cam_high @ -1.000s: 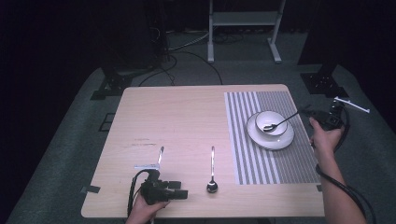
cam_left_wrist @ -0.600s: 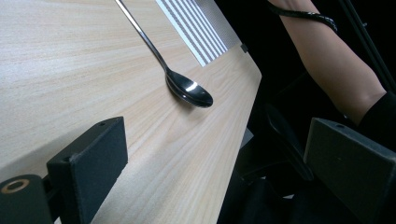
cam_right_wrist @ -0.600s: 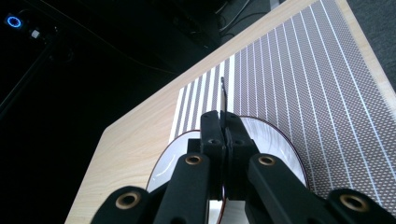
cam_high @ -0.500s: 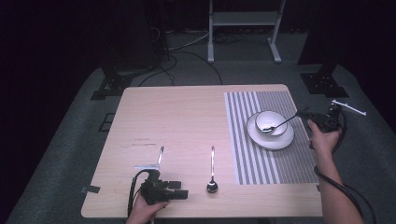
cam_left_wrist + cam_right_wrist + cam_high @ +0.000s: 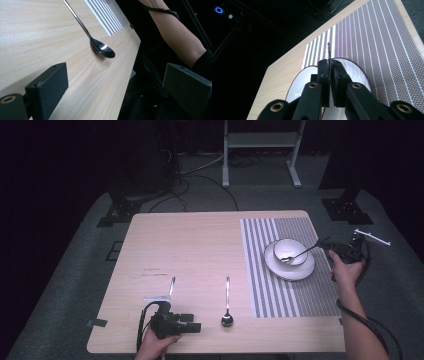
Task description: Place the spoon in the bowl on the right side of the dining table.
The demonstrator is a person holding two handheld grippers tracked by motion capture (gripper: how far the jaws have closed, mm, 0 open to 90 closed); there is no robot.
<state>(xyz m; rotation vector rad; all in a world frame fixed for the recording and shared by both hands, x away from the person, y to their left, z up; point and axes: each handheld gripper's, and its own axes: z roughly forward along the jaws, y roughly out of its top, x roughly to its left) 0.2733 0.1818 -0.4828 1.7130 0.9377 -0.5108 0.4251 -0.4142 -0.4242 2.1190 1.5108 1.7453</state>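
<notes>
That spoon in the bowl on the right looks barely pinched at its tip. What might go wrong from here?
The right tool grips the spoon only at the very end of its handle, so it may pivot or slip out. Its head rests in the bowl, which stands on a plate; a sideways pull might tip or drag the bowl. The plate lies near the table edge and might slide that way.
</notes>
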